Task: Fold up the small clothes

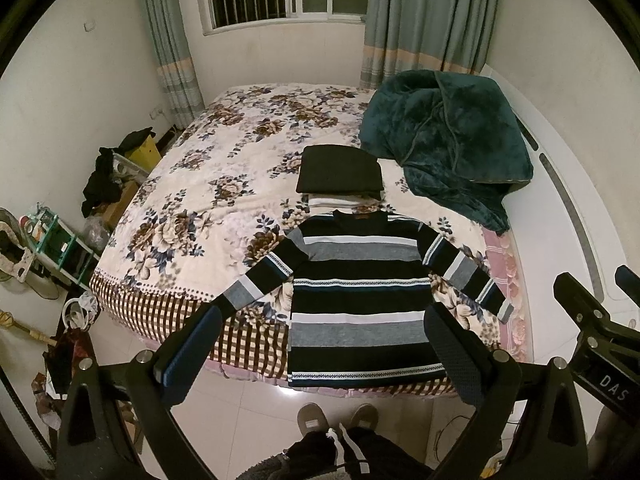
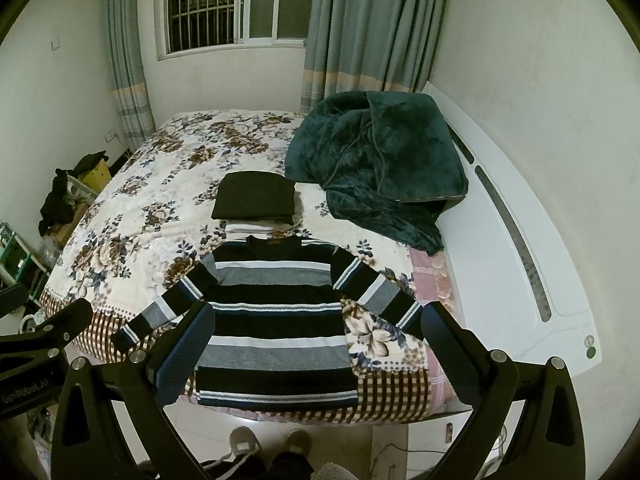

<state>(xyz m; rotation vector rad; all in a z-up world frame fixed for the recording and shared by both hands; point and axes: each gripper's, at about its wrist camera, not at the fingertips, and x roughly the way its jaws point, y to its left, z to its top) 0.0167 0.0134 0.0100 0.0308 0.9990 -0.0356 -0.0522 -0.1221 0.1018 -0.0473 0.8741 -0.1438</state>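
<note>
A striped black, grey and white sweater [image 1: 356, 296] lies flat on the bed's near edge, sleeves spread, hem hanging over the front; it also shows in the right wrist view [image 2: 276, 320]. Behind its collar sits a stack of folded clothes, black on white [image 1: 340, 176] [image 2: 256, 200]. My left gripper [image 1: 320, 344] is open and empty, held above the floor in front of the sweater's hem. My right gripper [image 2: 316, 340] is open and empty, also in front of the sweater. The right gripper's body shows at the right edge of the left wrist view [image 1: 600, 336].
The floral bedspread [image 1: 208, 200] covers the bed. A dark green plush blanket [image 1: 448, 136] is heaped at the back right. A white headboard [image 2: 520, 240] runs along the right. Cluttered shelves and boxes [image 1: 60, 240] stand left of the bed. My slippered feet [image 1: 340, 420] are on the tiled floor.
</note>
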